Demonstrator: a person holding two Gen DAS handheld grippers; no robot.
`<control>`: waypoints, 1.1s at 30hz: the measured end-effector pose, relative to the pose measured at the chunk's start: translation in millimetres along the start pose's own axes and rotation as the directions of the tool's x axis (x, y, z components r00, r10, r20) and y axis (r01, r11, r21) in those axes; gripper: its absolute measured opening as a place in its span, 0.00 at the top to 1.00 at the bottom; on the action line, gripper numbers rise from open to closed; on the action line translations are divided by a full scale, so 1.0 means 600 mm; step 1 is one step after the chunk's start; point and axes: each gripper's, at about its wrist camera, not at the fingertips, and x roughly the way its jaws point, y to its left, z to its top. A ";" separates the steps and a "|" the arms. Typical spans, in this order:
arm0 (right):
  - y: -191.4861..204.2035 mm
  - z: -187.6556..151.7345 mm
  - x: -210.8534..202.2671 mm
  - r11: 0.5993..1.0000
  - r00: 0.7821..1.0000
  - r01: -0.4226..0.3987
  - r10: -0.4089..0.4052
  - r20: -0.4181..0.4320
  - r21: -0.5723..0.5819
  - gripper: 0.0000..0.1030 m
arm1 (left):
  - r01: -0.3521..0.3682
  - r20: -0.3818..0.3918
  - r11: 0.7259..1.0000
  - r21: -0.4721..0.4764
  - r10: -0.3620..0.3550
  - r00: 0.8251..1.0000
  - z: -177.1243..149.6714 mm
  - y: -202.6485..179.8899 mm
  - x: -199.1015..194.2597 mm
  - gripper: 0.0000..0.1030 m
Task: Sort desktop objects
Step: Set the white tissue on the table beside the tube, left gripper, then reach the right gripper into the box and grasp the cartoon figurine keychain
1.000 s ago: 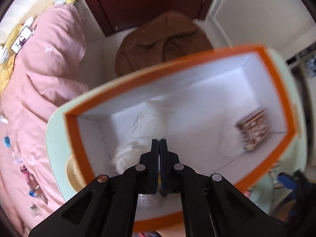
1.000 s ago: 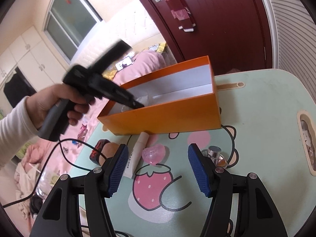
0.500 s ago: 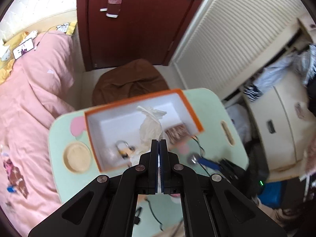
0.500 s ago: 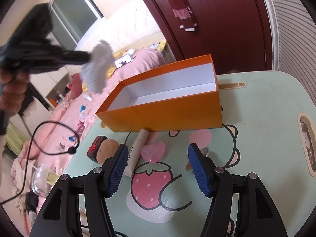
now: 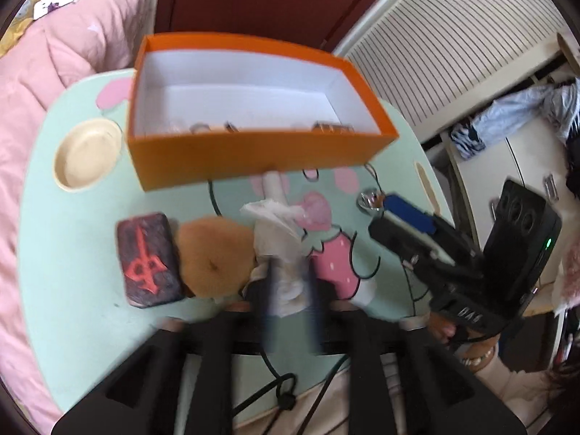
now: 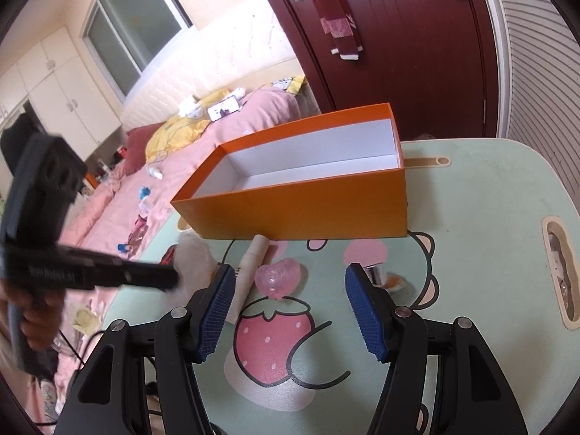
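Tissue point(image 5: 279, 250) sits crumpled between our left tongs point(image 5: 290, 311), whose blurred fingers look slightly parted around it — whether they grip it we cannot tell. We should close gently and lift clear of the brown puff point(image 5: 214, 253) just beside it. Our right tongs point(image 6: 288, 311) stand wide apart over the desk point(image 6: 489, 253), the pink heart point(image 6: 277, 277) just ahead, the orange box point(image 6: 308, 203) beyond.

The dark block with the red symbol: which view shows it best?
The left wrist view. There the dark block lies in full on the table, top face showing, touching the brown puff. The right wrist view shows only a red-and-dark sliver behind the left tool.
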 end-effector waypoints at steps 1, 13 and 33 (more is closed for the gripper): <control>-0.001 0.000 0.000 1.000 1.000 -0.006 0.006 0.000 0.007 0.35 | 0.008 0.052 1.000 -0.018 -0.007 0.999 -0.005 0.005 -0.006 0.24; -0.015 0.008 0.008 0.999 1.000 -0.009 0.010 -0.014 0.048 0.34 | -0.305 0.200 0.945 -0.120 0.324 0.925 -0.060 0.056 -0.063 0.24; 0.088 0.246 0.214 0.998 0.807 -0.065 0.063 -0.587 0.016 0.35 | -0.463 0.226 0.882 -0.083 0.470 0.853 -0.100 0.064 0.003 0.13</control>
